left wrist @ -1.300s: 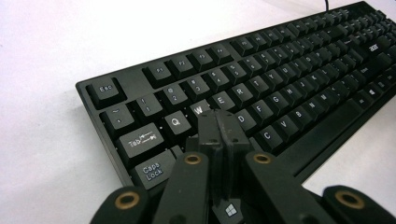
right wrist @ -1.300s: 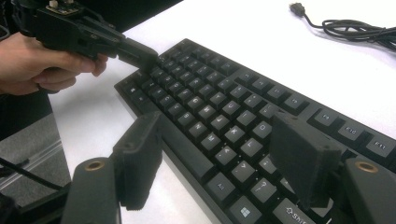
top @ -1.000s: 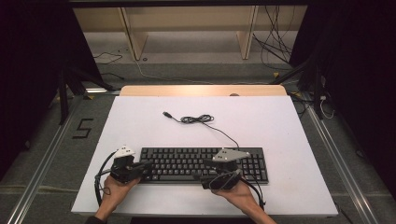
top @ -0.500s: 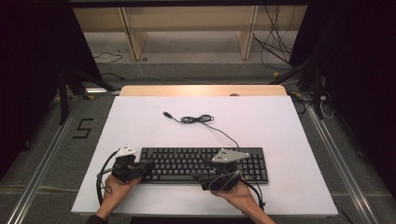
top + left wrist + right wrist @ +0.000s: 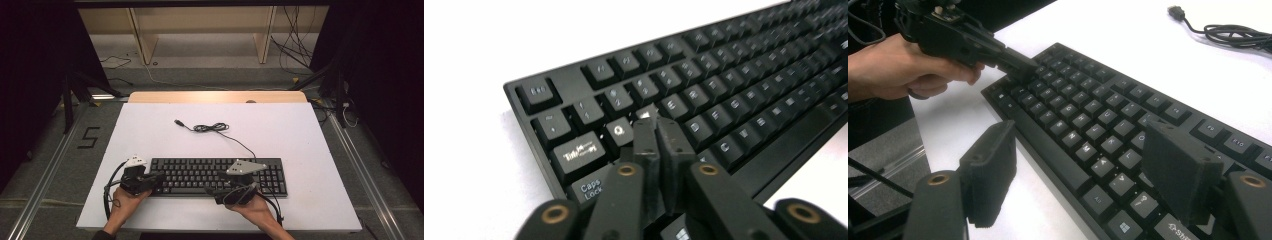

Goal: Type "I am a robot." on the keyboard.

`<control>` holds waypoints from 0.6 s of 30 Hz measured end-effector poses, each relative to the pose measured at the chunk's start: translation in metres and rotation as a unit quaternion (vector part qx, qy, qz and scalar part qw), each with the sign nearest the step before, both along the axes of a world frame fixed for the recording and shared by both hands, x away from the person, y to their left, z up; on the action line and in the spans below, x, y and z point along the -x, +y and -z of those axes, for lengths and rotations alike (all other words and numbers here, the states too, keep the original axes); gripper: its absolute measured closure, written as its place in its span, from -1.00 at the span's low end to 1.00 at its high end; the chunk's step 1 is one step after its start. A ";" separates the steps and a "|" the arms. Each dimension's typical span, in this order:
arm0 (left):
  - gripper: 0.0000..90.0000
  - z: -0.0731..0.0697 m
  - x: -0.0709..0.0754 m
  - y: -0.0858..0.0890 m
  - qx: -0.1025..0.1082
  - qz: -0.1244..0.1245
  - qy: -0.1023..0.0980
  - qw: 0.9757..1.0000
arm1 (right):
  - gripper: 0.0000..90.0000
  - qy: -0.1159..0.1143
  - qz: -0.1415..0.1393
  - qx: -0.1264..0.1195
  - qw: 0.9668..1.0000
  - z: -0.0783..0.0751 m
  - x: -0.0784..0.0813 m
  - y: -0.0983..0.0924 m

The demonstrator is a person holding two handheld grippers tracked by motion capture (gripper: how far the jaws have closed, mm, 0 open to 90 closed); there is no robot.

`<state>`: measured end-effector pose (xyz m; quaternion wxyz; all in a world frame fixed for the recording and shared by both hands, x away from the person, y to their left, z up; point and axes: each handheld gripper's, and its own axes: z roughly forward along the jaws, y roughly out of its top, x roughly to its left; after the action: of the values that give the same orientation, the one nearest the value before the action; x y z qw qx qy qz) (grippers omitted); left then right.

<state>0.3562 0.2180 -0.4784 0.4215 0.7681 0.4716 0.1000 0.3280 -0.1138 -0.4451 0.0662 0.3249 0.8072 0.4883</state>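
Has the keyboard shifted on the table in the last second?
No. The keyboard lies at the same spot relative to the table's front edge and the coiled cable.

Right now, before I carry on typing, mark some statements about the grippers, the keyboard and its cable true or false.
1. The left gripper has its jaws together, tips over the keys near Q. True.
2. The right gripper is clamped on the keyboard's edge. False: its jaws stand wide apart above the keys, holding nothing.
3. The cable lies loosely coiled on the table beyond the keyboard, its plug free. True.
4. The keyboard is white. False: it is black, on a white table.
5. The left gripper works at the number pad end. False: it is at the end with Esc and Caps Lock.
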 end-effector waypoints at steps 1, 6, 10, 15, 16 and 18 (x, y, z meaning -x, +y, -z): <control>0.88 -0.002 0.001 0.001 0.001 0.001 -0.004 1.000 | -0.31 0.000 0.000 -0.001 1.000 0.000 0.000 0.000; 0.69 -0.008 0.005 0.004 0.029 -0.003 -0.022 0.999 | -0.32 -0.002 0.001 -0.004 1.000 0.000 0.000 0.000; 0.42 -0.011 0.010 0.006 0.055 0.000 -0.028 0.998 | -0.32 -0.003 -0.002 -0.005 1.000 0.000 0.001 0.002; 0.09 -0.015 0.015 0.005 0.077 0.008 -0.042 0.996 | -0.31 -0.004 -0.006 -0.006 1.000 0.001 0.000 0.005; 0.04 -0.015 0.016 0.005 0.082 0.010 -0.047 0.995 | -0.31 -0.003 -0.007 -0.007 1.000 0.002 0.000 0.005; -0.01 -0.017 0.018 0.004 0.089 0.013 -0.056 0.994 | -0.31 -0.004 -0.008 -0.006 1.000 0.002 0.000 0.006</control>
<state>0.3385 0.2222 -0.4615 0.5155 0.7264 0.4445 0.0952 0.3281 -0.1075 -0.4470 0.0634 0.3174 0.8064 0.4950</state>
